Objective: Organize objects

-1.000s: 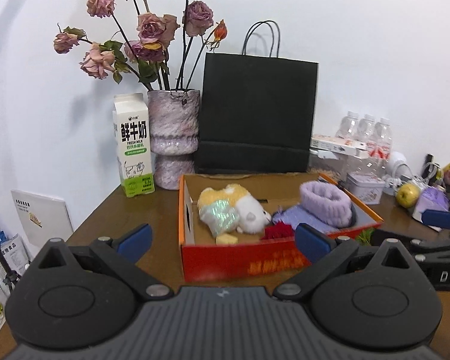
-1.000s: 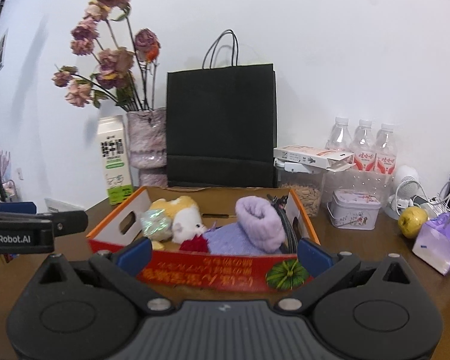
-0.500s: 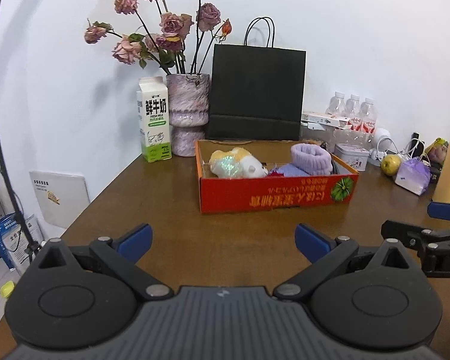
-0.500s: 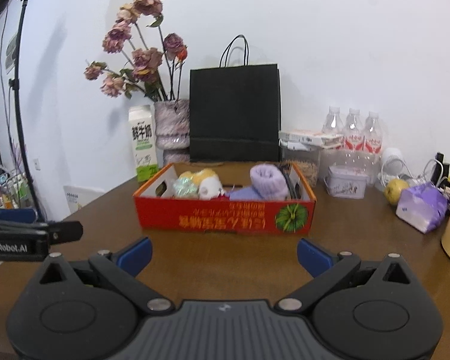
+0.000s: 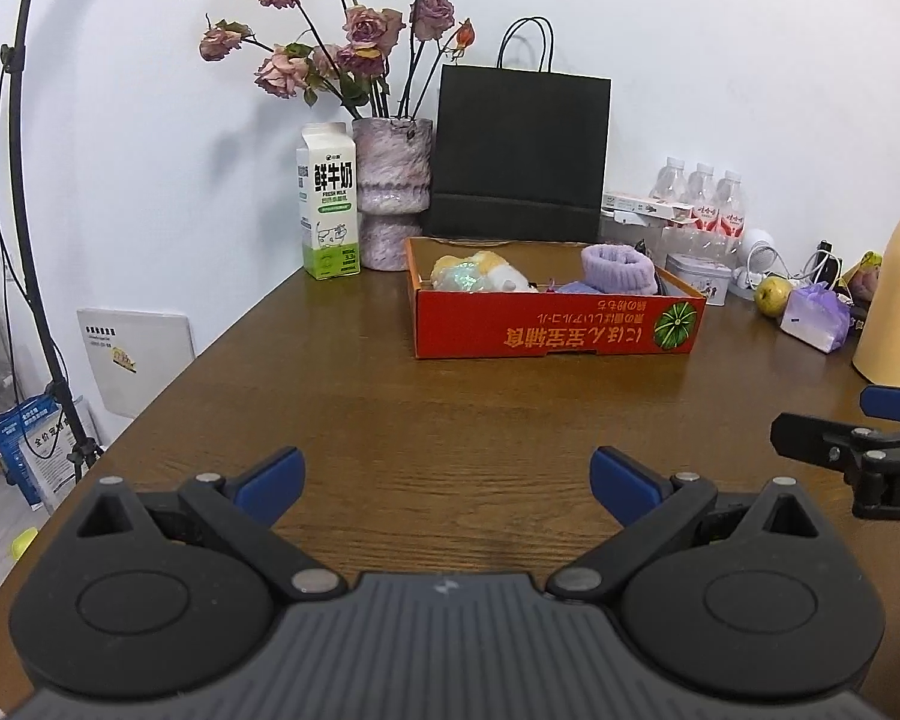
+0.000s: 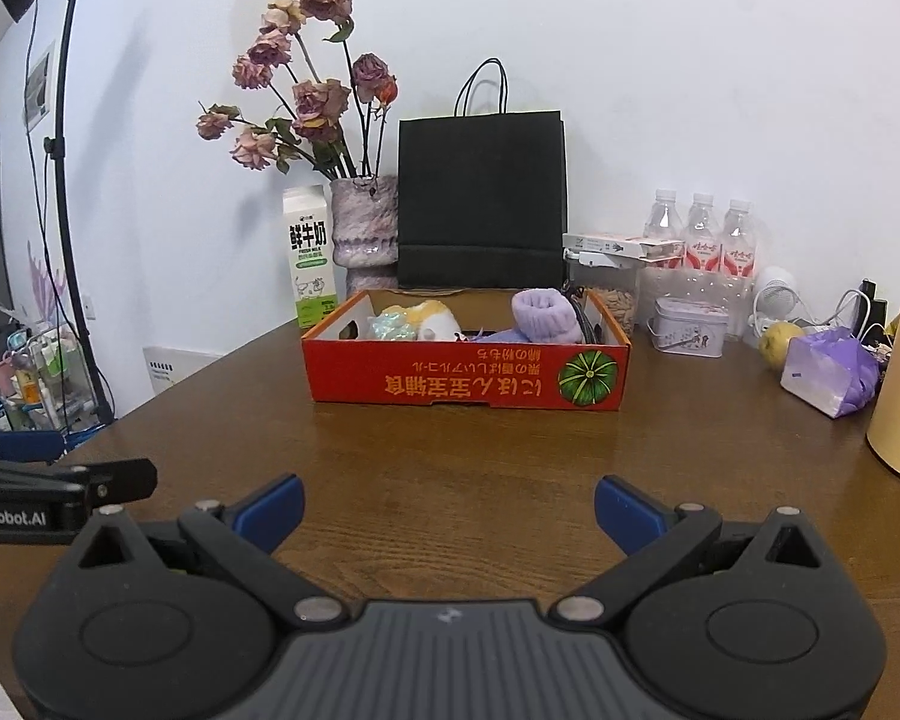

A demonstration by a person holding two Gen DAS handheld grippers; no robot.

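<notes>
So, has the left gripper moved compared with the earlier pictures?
Yes. The left gripper has pulled back from the red box, which now looks smaller and farther away, with more bare table between.

Each matte black plastic left gripper (image 5: 444, 474) and right gripper (image 6: 447, 507) has blue rubber-padded fingertips (image 5: 270, 477), round silver pivot screws, ribbed grey housing, white lettering.

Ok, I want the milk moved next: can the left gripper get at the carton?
Probably yes: the left gripper is open and empty, the milk carton stands at the box's left, bare table between.
</notes>
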